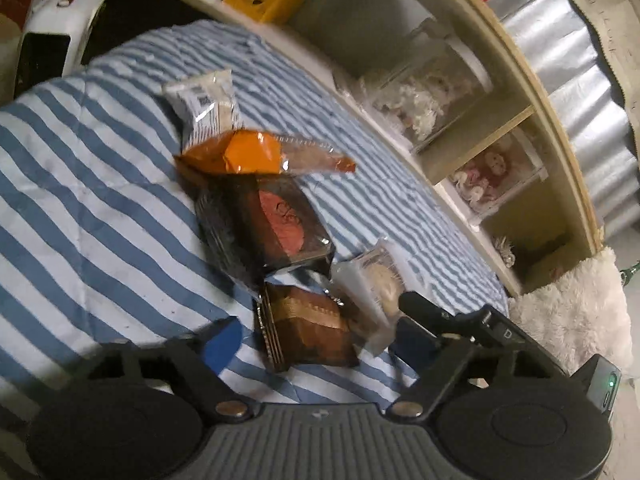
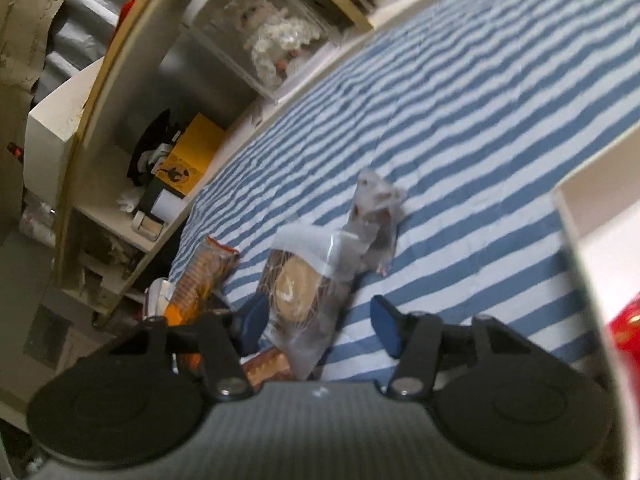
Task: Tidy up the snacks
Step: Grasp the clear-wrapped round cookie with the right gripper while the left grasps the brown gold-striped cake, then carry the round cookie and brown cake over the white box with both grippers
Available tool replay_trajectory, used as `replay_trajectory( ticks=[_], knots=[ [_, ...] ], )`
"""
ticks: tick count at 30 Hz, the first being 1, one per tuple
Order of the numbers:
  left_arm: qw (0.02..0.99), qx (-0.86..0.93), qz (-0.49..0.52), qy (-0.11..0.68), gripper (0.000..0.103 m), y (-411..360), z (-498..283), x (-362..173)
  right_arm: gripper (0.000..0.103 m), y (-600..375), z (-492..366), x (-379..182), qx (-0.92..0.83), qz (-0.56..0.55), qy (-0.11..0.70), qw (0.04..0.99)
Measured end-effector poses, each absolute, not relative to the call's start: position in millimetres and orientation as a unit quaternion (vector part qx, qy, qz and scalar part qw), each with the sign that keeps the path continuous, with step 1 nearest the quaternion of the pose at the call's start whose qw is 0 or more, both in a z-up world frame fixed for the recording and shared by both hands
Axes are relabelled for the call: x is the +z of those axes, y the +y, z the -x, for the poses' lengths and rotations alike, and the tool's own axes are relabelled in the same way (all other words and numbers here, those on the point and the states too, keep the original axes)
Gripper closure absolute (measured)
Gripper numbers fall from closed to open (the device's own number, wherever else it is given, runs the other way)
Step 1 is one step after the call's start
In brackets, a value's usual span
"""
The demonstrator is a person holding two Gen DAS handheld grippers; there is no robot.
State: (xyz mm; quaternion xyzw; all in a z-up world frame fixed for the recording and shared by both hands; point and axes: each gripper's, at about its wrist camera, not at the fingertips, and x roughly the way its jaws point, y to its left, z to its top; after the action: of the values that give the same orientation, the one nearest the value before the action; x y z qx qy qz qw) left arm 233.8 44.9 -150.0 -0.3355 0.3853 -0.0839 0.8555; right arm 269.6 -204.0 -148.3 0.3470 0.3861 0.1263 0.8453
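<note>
In the left wrist view, a blue-and-white striped bedcover (image 1: 100,200) is spread wide, and a line of snacks is laid across it. Furthest off, a white packet (image 1: 204,102) is seen, with an orange packet (image 1: 248,154) overlapping its near end. Just below, a dark packet with a red picture (image 1: 276,228) is set, and nearer still a brown packet (image 1: 308,328) lies between the blue pads of the left gripper (image 1: 316,340), whose fingers are held wide apart and touch nothing. Just to the right of the brown packet, a clear bag (image 1: 372,280) with pale contents is seen. Further right, a wooden shelf (image 1: 516,112) runs along the bed.

In the right wrist view, the shelf (image 2: 100,100) is on the left and the orange packet (image 2: 200,276) lies near it. The clear bag (image 2: 316,272) stands between the spread fingers of the right gripper (image 2: 316,328); the left pad is just beside it, though contact cannot be judged. The bedcover (image 2: 480,100) fills the right.
</note>
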Motion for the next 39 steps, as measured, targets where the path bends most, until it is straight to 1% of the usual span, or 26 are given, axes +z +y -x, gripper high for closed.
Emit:
replay_trajectory(
  ticks=[2, 5, 6, 7, 8, 9, 10, 11, 12, 13, 17, 23, 29, 34, 36, 38, 39],
  knots=[
    [0.855, -0.085, 0.330, 0.392, 0.026, 41, -236, -156, 0.043, -201, -275, -155, 0.131, -0.346, 0.386, 0.845],
    [0.860, -0.082, 0.326, 0.383, 0.028, 38, -239, -160, 0.050, -199, -278, -159, 0.138, -0.347, 0.382, 0.845],
    [0.862, -0.082, 0.328, 0.378, 0.030, 37, -240, -160, 0.055, -200, -278, -159, 0.140, -0.348, 0.383, 0.844],
    [0.864, -0.081, 0.330, 0.371, 0.038, 37, -242, -161, 0.061, -202, -278, -160, 0.143, -0.350, 0.384, 0.842],
    [0.865, -0.080, 0.334, 0.366, 0.046, 37, -242, -162, 0.062, -202, -278, -160, 0.147, -0.351, 0.387, 0.840],
    [0.864, -0.080, 0.339, 0.364, 0.049, 36, -243, -164, 0.066, -205, -276, -155, 0.146, -0.352, 0.387, 0.840],
    [0.862, -0.082, 0.342, 0.364, 0.058, 35, -242, -166, 0.070, -206, -274, -154, 0.145, -0.352, 0.386, 0.840],
    [0.861, -0.084, 0.342, 0.367, 0.069, 34, -241, -166, 0.072, -209, -269, -154, 0.145, -0.351, 0.386, 0.841],
    [0.860, -0.085, 0.338, 0.373, 0.077, 33, -240, -166, 0.073, -210, -265, -151, 0.145, -0.348, 0.387, 0.842],
    [0.859, -0.085, 0.336, 0.377, 0.080, 32, -238, -166, 0.074, -212, -262, -149, 0.142, -0.344, 0.391, 0.842],
    [0.853, -0.086, 0.346, 0.380, 0.082, 38, -224, -158, 0.077, -220, -248, -137, 0.132, -0.326, 0.399, 0.847],
    [0.852, -0.083, 0.318, 0.408, 0.083, 48, -198, -134, 0.082, -225, -225, -117, 0.129, -0.292, 0.415, 0.852],
    [0.835, -0.105, 0.262, 0.472, 0.083, 55, -161, -115, 0.084, -211, -200, -108, 0.164, -0.257, 0.455, 0.836],
    [0.829, -0.121, 0.228, 0.496, 0.082, 60, -138, -109, 0.084, -201, -181, -103, 0.210, -0.228, 0.498, 0.810],
    [0.834, -0.104, 0.197, 0.505, 0.082, 60, -135, -112, 0.084, -200, -174, -103, 0.218, -0.219, 0.512, 0.802],
    [0.842, -0.081, 0.162, 0.509, 0.073, 59, -135, -116, 0.084, -199, -167, -103, 0.218, -0.198, 0.520, 0.802],
    [0.845, -0.071, 0.141, 0.511, 0.071, 57, -135, -117, 0.084, -198, -165, -103, 0.217, -0.185, 0.521, 0.805]
  ],
)
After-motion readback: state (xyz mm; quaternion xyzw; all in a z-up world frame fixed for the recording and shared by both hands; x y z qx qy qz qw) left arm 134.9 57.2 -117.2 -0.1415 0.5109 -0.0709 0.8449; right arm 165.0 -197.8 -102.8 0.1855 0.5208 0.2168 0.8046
